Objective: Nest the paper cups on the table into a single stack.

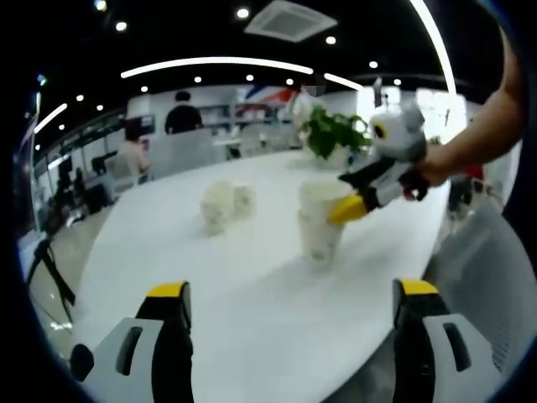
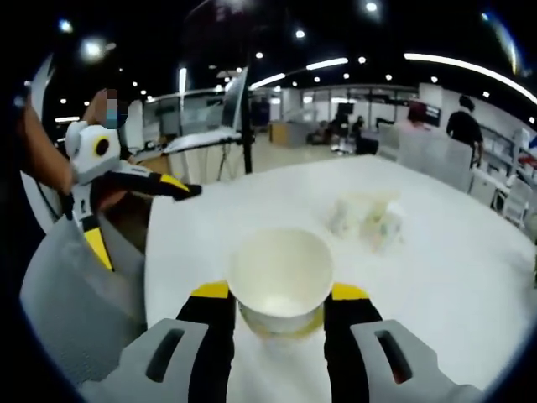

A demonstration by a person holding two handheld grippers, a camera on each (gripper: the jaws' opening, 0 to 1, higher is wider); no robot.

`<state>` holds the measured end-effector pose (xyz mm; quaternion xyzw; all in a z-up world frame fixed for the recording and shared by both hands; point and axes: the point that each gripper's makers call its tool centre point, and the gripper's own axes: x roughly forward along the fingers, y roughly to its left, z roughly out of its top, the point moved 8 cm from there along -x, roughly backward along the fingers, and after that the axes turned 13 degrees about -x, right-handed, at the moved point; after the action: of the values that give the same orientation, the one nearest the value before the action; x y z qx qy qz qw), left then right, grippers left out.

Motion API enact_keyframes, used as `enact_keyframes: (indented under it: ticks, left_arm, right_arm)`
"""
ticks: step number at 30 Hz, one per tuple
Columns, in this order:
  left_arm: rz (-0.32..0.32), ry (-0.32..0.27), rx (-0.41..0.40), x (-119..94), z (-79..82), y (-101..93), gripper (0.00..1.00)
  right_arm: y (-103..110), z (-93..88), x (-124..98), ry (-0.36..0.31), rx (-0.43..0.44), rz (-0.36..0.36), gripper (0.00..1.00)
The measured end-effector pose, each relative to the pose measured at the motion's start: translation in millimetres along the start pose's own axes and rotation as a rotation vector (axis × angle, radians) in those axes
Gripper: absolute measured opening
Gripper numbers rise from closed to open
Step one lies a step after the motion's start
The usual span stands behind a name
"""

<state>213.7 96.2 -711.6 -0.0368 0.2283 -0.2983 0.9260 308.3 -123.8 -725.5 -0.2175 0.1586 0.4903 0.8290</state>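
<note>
Currently your right gripper (image 2: pixel 280 304) clenches the upper paper cup (image 2: pixel 281 273), seated in the stacked cup (image 1: pixel 320 239) standing on the white table (image 1: pixel 252 285). Your left gripper (image 1: pixel 289 298) hangs released, apart. Two loose cups (image 1: pixel 225 204) lie farther back.

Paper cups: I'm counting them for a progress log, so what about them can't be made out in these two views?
- Loose paper cups: blurred and overexposed in the left gripper view; their number is unclear. Also smeared in the right gripper view.
- Cup stack: white blur hides how many cups are nested.
- Held cup: the right gripper covers its lower wall.
- Left gripper: cut by the bottom edge.
</note>
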Motion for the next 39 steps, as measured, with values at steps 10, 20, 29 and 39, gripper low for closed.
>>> enact_keyframes:
  ticks: [10, 20, 29, 39]
  left_arm:
    - [-0.001, 0.003, 0.003, 1, 0.2, 0.5, 0.99]
    - [-0.001, -0.004, -0.002, 0, 1.6, -0.4, 0.99]
    - [-0.003, -0.042, -0.020, -2, 6.3, 1.7, 0.99]
    - [0.020, -0.104, -0.121, -5, 13.2, 13.2, 0.99]
  right_arm:
    - [0, 8.0, -4, -0.013, -0.008, 0.001, 0.67]
    - [-15, 11.3, -34, -0.057, 0.019, -0.070, 0.80]
    - [-26, -11.5, -74, -0.073, 0.049, -0.138, 0.99]
    - [-31, -49.7, -108, -0.052, 0.134, -0.225, 1.00]
